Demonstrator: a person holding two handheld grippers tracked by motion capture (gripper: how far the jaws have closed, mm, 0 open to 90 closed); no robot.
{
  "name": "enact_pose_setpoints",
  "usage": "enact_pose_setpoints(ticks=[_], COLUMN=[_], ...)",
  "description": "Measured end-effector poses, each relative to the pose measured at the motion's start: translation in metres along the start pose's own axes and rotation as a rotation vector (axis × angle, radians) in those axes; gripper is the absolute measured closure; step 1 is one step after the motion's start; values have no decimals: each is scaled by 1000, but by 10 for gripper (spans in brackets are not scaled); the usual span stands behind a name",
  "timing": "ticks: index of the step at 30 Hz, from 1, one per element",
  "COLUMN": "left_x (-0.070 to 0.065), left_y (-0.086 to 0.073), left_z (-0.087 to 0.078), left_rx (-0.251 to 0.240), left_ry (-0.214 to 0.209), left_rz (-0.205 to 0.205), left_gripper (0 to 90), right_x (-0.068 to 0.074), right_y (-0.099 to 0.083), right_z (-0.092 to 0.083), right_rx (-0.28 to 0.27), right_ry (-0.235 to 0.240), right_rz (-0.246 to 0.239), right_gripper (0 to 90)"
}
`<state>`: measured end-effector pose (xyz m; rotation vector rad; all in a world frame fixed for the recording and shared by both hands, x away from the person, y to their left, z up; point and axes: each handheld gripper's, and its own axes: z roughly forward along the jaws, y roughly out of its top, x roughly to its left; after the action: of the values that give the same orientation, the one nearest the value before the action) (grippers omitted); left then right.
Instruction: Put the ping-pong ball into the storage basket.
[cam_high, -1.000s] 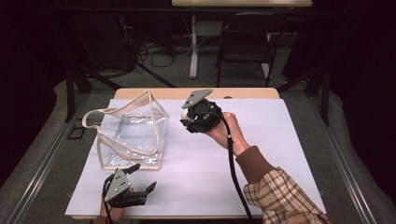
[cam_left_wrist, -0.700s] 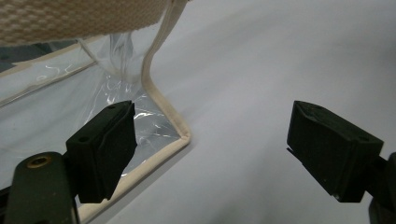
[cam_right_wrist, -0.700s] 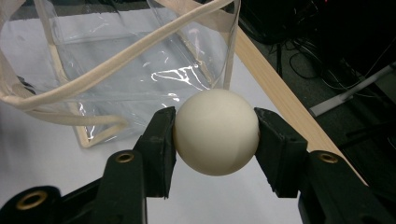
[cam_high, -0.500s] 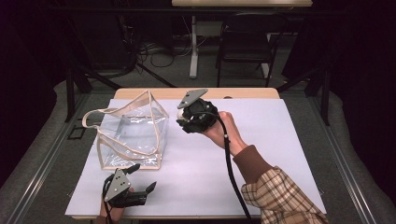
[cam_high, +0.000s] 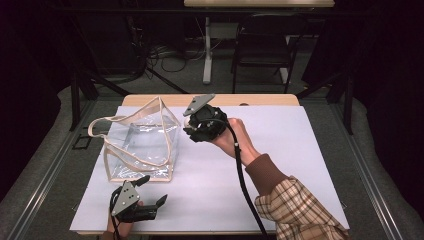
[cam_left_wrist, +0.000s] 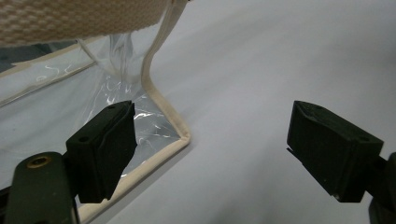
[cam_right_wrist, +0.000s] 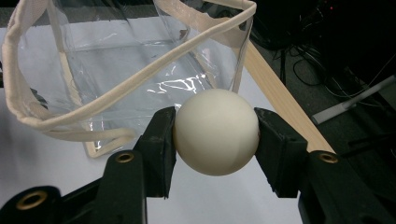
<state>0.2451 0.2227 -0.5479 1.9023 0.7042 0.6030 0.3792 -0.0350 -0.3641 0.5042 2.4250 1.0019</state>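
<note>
In my right gripper (cam_right_wrist: 215, 128) I clamp a smooth, matte, cream-white ball (cam_right_wrist: 216, 132), its round sides pressed between my two black blocky pads, one on each flank. Seen from above, that right gripper (cam_high: 192, 131) hangs over the pale lavender table sheet (cam_high: 300, 165), just beside the near right edge of the clear plastic tote bag with cream woven fabric trim (cam_high: 142, 142), and the ball itself is mostly hidden there under the gripper's body. The bag stands open, its glossy film creased and catching streaks of light, its flat webbing handle (cam_high: 100, 127) looping out to the far left. In the right gripper view the coarse cream rim of the bag (cam_right_wrist: 140, 79) runs right behind the ball, with the wooden table edge (cam_right_wrist: 280, 102) off to one side. My left gripper (cam_high: 150, 192) rests low at the near edge of the sheet, its jaws wide apart and holding nothing; in the left gripper view the bag's bound corner (cam_left_wrist: 180, 135) lies just past my one pad (cam_left_wrist: 105, 149). Compared with a second ago, my right gripper has drifted slightly leftward, closer to the bag, with the ball gripped as before; my left gripper and the bag sit where they were.
</note>
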Motion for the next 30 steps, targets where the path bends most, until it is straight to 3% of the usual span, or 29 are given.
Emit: enact_pose_setpoints(ticks=[30], left_x=[-1], left_y=[1], left_z=[1], left_rx=[-3], left_ry=[-3], left_rz=[1], left_gripper=[159], right_x=[12], right_y=[22], right_z=[4], right_rx=[-21], right_ry=[23], right_rz=[-30], right_gripper=[510])
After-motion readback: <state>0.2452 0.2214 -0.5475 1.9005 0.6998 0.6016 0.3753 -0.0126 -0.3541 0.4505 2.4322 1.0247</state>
